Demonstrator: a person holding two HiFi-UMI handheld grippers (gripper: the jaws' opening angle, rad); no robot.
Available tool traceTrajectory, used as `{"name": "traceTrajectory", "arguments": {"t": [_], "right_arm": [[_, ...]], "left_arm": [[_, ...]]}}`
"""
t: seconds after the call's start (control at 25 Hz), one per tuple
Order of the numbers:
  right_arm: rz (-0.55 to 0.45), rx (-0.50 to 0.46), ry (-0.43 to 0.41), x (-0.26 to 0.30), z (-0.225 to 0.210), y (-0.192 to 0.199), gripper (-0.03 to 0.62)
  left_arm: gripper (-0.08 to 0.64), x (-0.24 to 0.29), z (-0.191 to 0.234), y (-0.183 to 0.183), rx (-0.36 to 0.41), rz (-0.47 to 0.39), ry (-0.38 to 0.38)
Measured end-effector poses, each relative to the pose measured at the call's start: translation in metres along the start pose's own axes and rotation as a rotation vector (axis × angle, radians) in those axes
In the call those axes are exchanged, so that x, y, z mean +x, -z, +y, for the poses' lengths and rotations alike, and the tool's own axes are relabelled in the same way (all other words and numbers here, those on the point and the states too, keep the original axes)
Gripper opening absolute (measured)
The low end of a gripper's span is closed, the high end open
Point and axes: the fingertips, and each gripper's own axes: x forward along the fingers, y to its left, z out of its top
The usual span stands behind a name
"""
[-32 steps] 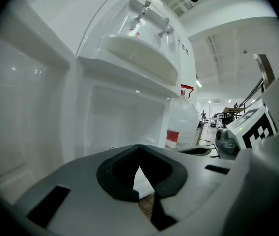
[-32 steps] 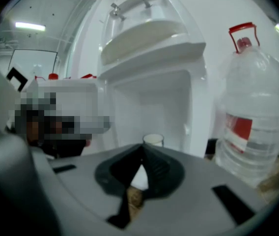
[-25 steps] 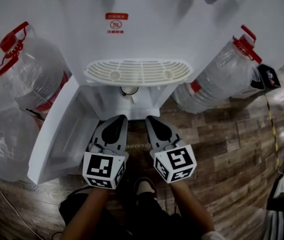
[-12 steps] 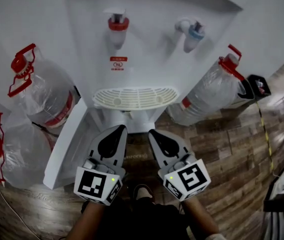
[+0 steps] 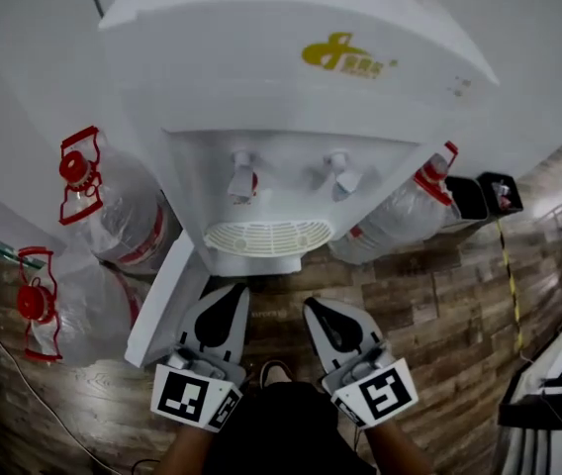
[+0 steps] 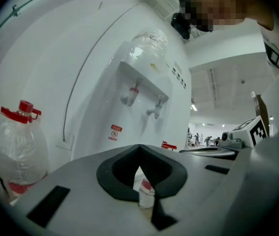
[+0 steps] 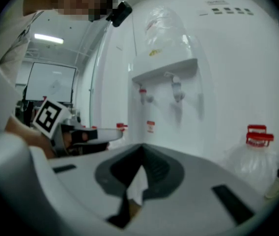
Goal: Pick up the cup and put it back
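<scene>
OK, head view: we face the tall white plastic water dispenser. The gold logo sits on its top face, and the lettering under it is too small to read. A red-tipped tap and a paler tap sit above the white slotted drip grille. Our left gripper and right gripper sit side by side just below the grille, clear of it, over the brown wood-plank floor.

It is tight on the left. The edge of the open white door panel at the dispenser's base is just beside the left gripper. A clear plastic water jug with a red handle and a second jug stand beyond it. The right has more room: a third jug leans by the dispenser, the black bin is past it, and the yellow floor line is further out.

Left gripper view: the jaws are closed tip to tip, gripping nothing. A red-and-white sticker is on the dispenser front, but its print is unreadable.

Right gripper view: the jaws are fully together, nothing between them. The same sticker is still illegible here. The row of dark marks on the top panel is too small to read.

Cup: we can't make it out in any view.
</scene>
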Motion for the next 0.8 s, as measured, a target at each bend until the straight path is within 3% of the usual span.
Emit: {"name": "traceTrajectory", "arguments": {"t": [0.4, 0.8], "right_arm": [[0.067, 0.05, -0.013, -0.051, 0.027, -0.18, 0.023], [0.079, 0.097, -0.014, -0.123, 0.082, -0.341, 0.023]], "left_arm": [[0.008, -0.031, -0.058, -0.172, -0.12, 0.05, -0.091], [0.008, -0.078, -0.143, -0.344, -0.129, 0.04, -0.049]]}}
